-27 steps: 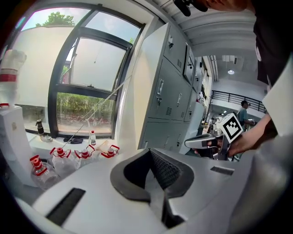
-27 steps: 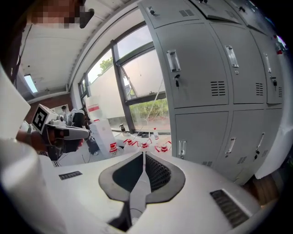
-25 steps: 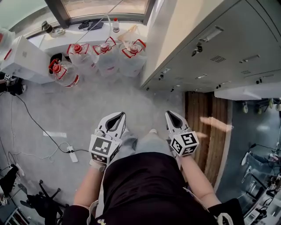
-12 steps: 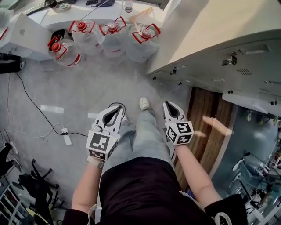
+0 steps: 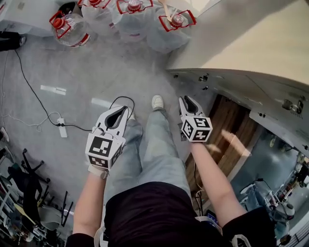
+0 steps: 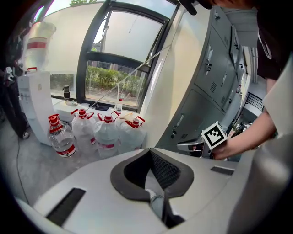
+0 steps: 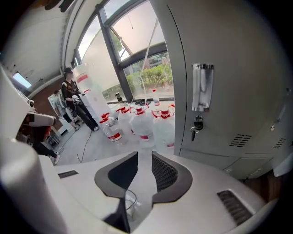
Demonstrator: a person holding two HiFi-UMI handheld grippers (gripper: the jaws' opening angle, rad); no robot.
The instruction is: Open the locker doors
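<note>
A bank of grey lockers stands at my right, doors closed. In the right gripper view one grey door fills the right side, with a clear label holder and a key in its lock. My right gripper hangs in the air a short way from that door, touching nothing. Its jaws are opening, with a narrow gap and nothing between them. My left gripper is shut and empty, held over the floor beside my leg. The left gripper view shows the lockers and the right gripper's marker cube.
Several big water jugs with red caps stand on the grey floor by the lockers' end. A power strip and cable lie at the left. A water dispenser stands under the window. A person stands far off.
The head view has dropped lower, so the lockers sit nearer at the right. Both grippers have moved forward, the right one toward the lockers, and its jaws have parted slightly.
</note>
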